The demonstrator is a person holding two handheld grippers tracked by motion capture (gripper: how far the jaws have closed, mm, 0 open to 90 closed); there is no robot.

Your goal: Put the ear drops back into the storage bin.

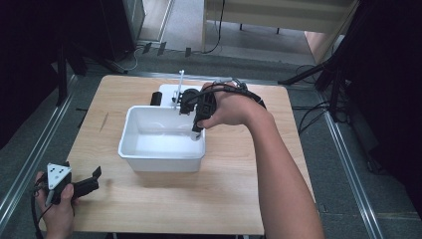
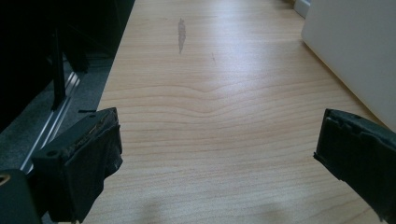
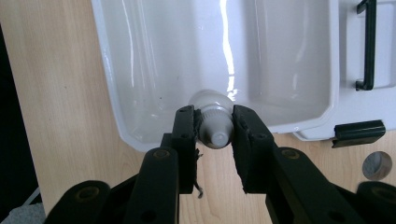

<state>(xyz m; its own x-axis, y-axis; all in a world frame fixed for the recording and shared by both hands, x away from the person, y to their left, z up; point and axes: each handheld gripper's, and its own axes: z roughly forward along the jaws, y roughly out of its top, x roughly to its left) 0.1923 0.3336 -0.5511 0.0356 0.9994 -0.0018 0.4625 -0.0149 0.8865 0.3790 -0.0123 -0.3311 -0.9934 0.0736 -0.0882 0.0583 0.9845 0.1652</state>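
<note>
We hold a small bottle over the white tub.

Our right claw is closed on the little bottle by its cap end, above the tub edge. Keep the squeeze steady and lower slowly. Our left claw waits wide open, holding nothing, over the worktop.

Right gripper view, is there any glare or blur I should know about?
Right gripper view: bright glare streaks run down the white tub; the small bottle in the right claw looks soft. High view: surroundings fall very dark. Left gripper view: the wood grain is sharp, the near claw pads blurry.
</note>
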